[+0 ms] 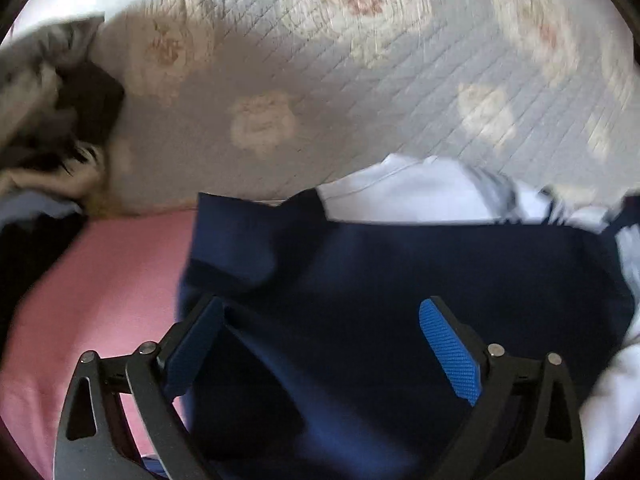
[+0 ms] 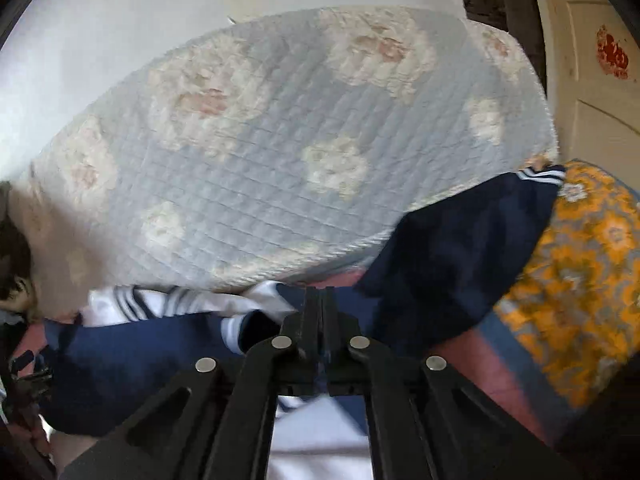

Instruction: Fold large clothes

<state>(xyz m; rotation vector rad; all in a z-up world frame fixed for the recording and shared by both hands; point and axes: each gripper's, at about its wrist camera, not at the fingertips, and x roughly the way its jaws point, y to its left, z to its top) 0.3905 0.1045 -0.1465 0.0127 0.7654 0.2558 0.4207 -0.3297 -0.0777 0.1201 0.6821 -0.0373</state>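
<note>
A navy and white garment [image 1: 400, 264] lies on a pink sheet [image 1: 104, 280] at the near edge of the bed. My left gripper [image 1: 320, 320] is open, its blue-padded fingers spread just over the navy cloth, holding nothing. In the right wrist view the same garment [image 2: 140, 352] shows navy cloth with white striped trim. My right gripper [image 2: 320, 300] is shut on a fold of the garment, with navy and white cloth bunched around the closed fingers. A navy part [image 2: 460, 248] with striped trim extends to the right.
A pale blue quilted bedspread [image 1: 360, 80] with flower patches covers the bed beyond the garment, also in the right wrist view [image 2: 260, 140]. A pile of grey and dark clothes [image 1: 48, 100] lies at far left. An orange floral cloth [image 2: 580, 272] lies at right, below a cream door [image 2: 592, 60].
</note>
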